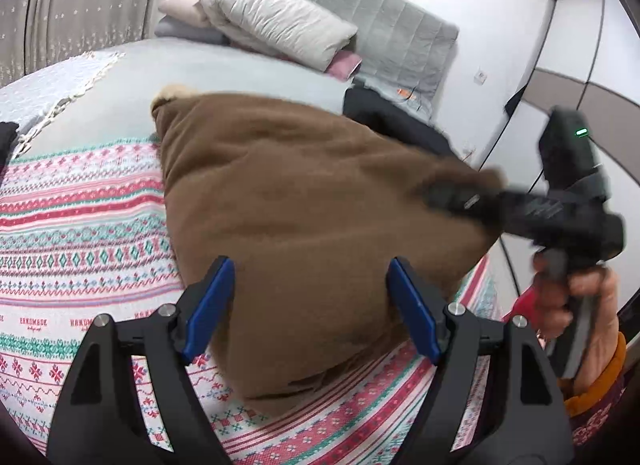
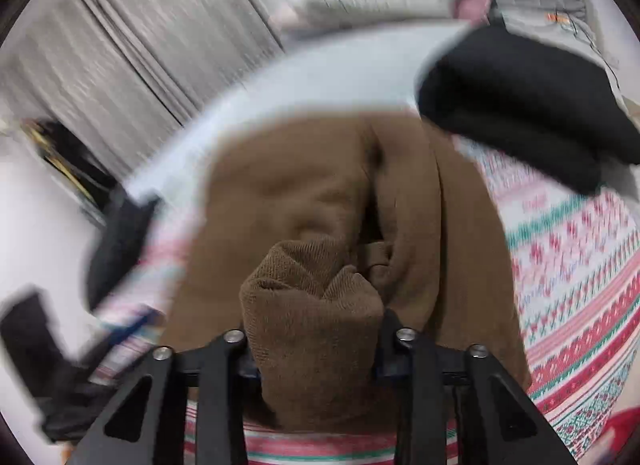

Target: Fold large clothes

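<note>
Centrally on bed (image 1: 92, 225), brown fleece garment (image 1: 304, 201) lies bunched on patterned blanket. Left claw (image 1: 310, 305) released, blue pads spread above garment's near edge. Right claw (image 2: 316, 349) clenched on bunched brown fabric. Black garment (image 2: 520, 105) toward bed's far right corner.

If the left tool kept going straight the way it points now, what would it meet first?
Most likely the brown garment lying on the patterned bedspread. It fills the view between and beyond the open left tool, though how far ahead it lies is unclear.
</note>
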`<action>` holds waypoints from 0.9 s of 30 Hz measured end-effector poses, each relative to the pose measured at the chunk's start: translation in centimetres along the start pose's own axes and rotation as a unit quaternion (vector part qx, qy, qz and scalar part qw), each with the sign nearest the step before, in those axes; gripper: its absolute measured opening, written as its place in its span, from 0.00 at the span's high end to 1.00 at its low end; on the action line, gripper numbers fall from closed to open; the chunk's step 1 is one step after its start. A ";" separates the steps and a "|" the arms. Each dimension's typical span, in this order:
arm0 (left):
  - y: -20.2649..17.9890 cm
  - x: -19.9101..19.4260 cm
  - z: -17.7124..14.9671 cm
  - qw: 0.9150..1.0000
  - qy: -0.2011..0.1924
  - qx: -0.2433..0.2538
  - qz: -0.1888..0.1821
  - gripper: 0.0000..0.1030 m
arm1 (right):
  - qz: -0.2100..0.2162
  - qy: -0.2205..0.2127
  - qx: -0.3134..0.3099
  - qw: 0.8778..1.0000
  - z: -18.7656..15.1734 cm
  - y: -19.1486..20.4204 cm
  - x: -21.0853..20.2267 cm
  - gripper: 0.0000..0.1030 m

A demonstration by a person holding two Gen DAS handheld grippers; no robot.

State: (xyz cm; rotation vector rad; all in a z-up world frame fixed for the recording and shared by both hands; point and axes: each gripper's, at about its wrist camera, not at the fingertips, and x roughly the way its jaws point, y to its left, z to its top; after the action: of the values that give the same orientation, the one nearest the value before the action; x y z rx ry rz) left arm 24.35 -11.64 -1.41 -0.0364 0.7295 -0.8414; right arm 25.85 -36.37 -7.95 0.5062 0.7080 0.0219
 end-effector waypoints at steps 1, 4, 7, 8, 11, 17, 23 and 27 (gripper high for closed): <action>0.1 -0.2 0.2 1.000 -0.005 -0.001 -0.001 0.23 | 0.010 -0.020 -0.007 1.000 0.1 0.6 -1.7 0.69; 0.6 0.5 0.1 1.000 0.016 -0.008 0.024 0.23 | -0.025 -0.038 0.000 0.999 -0.5 -0.1 -3.5 0.70; 1.4 1.3 -0.4 0.999 0.029 -0.032 0.009 0.23 | -0.025 -0.013 0.056 0.998 -1.4 -3.8 -3.5 0.68; 1.7 1.8 -0.5 0.998 0.039 -0.041 0.010 0.23 | -0.040 0.012 0.073 0.996 -1.8 -5.6 -2.4 0.67; 2.2 3.1 -1.0 0.996 0.059 -0.060 0.006 0.20 | -0.054 0.078 0.131 0.987 -3.4 -10.1 0.7 0.55; 3.0 2.4 -0.6 0.995 0.053 -0.075 0.041 0.17 | -0.068 0.048 0.098 0.992 -2.8 -8.6 -1.6 0.28; 2.0 2.2 0.6 0.992 0.038 -0.074 0.092 0.15 | -0.093 -0.021 0.061 0.994 -1.3 -7.9 -4.1 0.27; -0.5 3.7 1.4 0.996 0.021 -0.044 0.071 0.15 | -0.092 -0.090 0.012 0.992 0.1 -5.5 -3.9 0.27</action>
State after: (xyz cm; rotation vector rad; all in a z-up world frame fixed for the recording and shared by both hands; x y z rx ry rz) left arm 26.48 -14.88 -2.28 -0.0452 0.7987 -0.6752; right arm 22.12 -41.92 -7.99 0.4577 0.5752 -0.2027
